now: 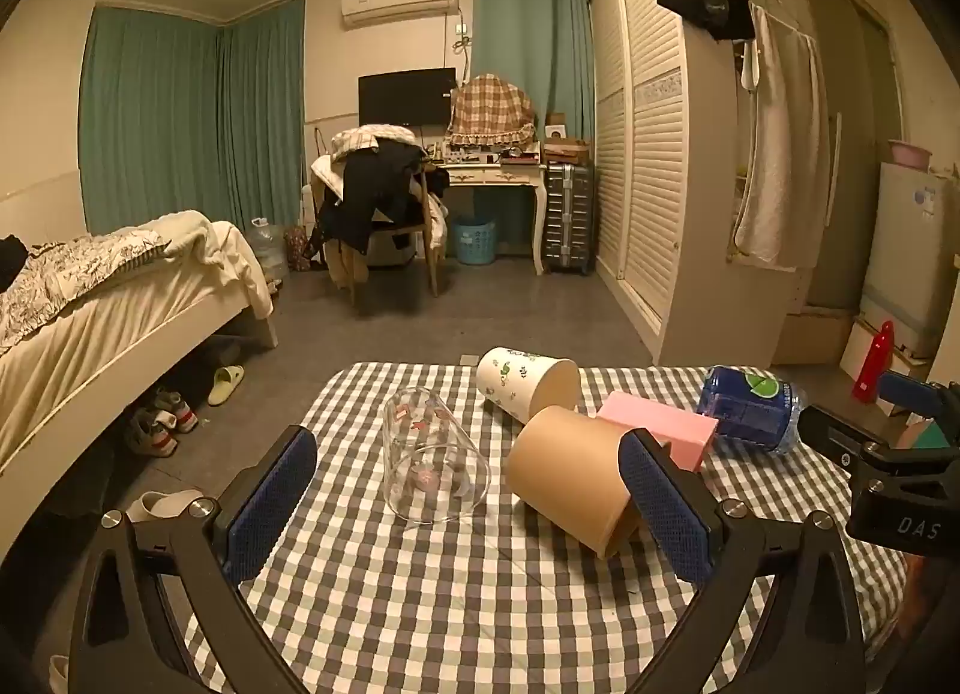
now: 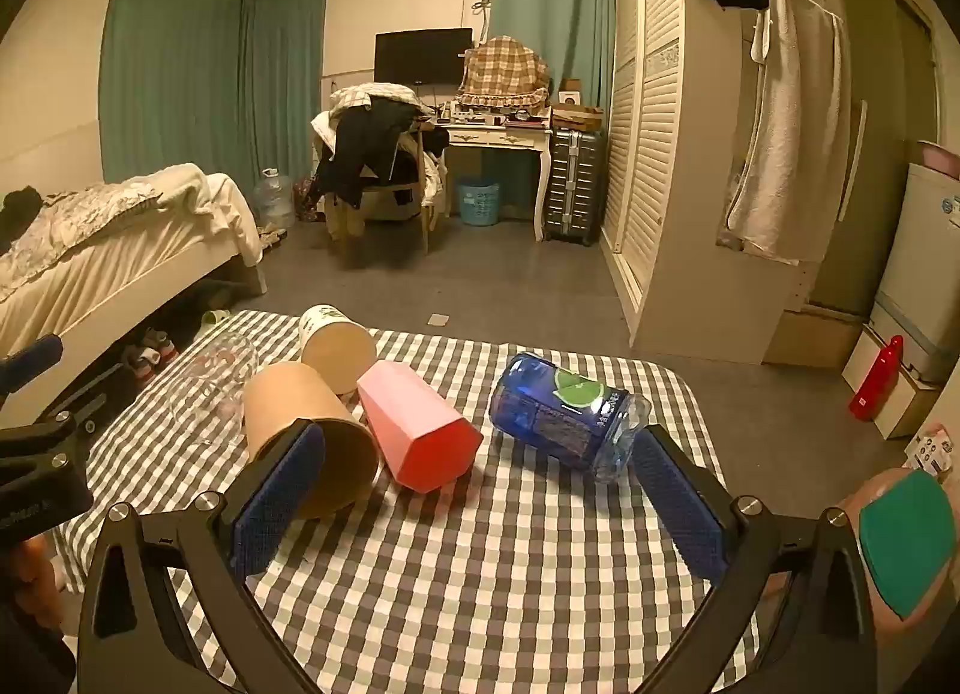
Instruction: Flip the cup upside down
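Observation:
Several cups lie on their sides on the checked table. A clear glass cup lies between my left gripper's open fingers, untouched. A tan paper cup lies by the right finger. Behind are a white patterned cup, a pink cup and a blue cup. In the right wrist view my right gripper is open and empty, with the pink cup and blue cup ahead, the tan cup by its left finger, and the glass cup at left.
The table ends at its far edge over grey floor. A bed stands at left with shoes under it. A wardrobe stands at right. A red bottle stands on the floor at right.

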Demonstrator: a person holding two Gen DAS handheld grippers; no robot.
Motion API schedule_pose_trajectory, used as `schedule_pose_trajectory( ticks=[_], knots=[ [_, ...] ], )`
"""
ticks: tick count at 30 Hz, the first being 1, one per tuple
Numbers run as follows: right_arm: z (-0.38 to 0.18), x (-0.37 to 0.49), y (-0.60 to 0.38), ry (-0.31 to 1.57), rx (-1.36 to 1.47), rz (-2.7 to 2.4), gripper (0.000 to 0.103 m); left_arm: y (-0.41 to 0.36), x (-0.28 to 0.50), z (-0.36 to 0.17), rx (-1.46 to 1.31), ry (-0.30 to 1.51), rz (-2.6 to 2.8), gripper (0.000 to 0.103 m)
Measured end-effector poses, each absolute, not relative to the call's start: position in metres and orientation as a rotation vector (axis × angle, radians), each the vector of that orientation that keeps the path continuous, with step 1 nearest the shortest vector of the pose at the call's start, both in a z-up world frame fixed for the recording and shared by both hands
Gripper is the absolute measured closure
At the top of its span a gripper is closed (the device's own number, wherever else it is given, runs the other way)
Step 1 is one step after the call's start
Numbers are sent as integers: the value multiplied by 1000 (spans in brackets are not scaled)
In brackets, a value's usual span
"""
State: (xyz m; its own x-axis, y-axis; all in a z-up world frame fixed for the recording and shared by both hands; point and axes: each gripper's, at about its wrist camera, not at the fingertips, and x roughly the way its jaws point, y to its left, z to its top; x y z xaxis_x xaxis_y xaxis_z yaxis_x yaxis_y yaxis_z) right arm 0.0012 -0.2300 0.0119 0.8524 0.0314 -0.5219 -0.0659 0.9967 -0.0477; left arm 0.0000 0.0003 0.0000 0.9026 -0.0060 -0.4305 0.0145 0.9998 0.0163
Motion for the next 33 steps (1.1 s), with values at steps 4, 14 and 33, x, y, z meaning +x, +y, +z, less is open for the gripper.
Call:
schedule_pose_trajectory(
  ticks=[4, 14, 33],
  knots=[
    [12, 2, -230, 548, -63, 52, 0, 2, -2, 0, 7, 445, -15, 0],
    [11, 2, -229, 553, -63, 53, 0, 6, 1, -4, 5, 460, -10, 0],
    [7, 2, -225, 559, -65, 55, 0, 1, 4, -7, 1, 468, -9, 0]
  ],
)
